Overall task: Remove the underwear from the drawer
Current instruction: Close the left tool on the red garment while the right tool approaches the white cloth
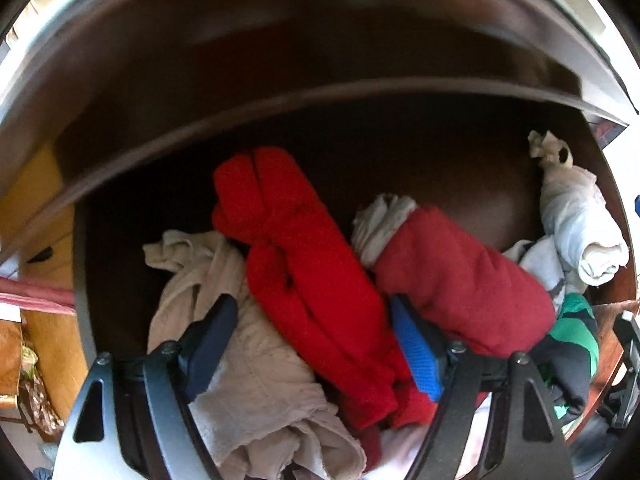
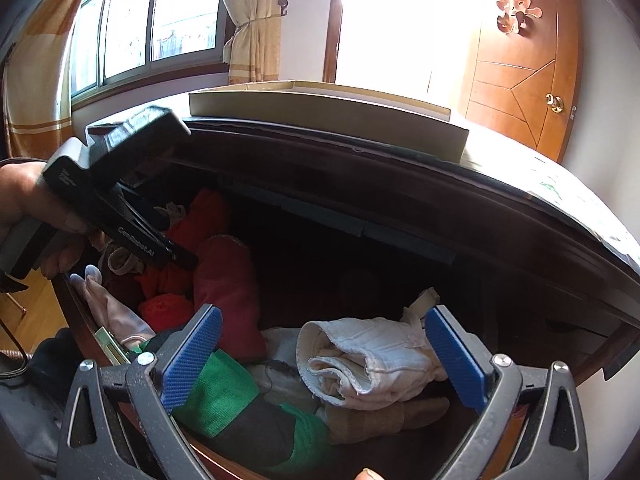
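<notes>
The dark wooden drawer (image 1: 120, 216) is open and full of rolled clothes. In the left wrist view my left gripper (image 1: 312, 344) is open, its jaws on either side of a bright red rolled garment (image 1: 296, 256), with beige cloth (image 1: 260, 384) under the left finger and a dark red roll (image 1: 460, 280) to the right. In the right wrist view my right gripper (image 2: 324, 352) is open over a rolled white underwear piece (image 2: 372, 356), which lies between its jaws. The left gripper (image 2: 120, 200) shows at the left, reaching into the drawer.
A green and black garment (image 2: 240, 404) lies at the drawer's front. A white roll (image 1: 580, 224) sits at the drawer's right end. The cabinet top (image 2: 520, 184) overhangs the drawer and carries a flat box (image 2: 320, 108). A window, curtain and wooden door stand behind.
</notes>
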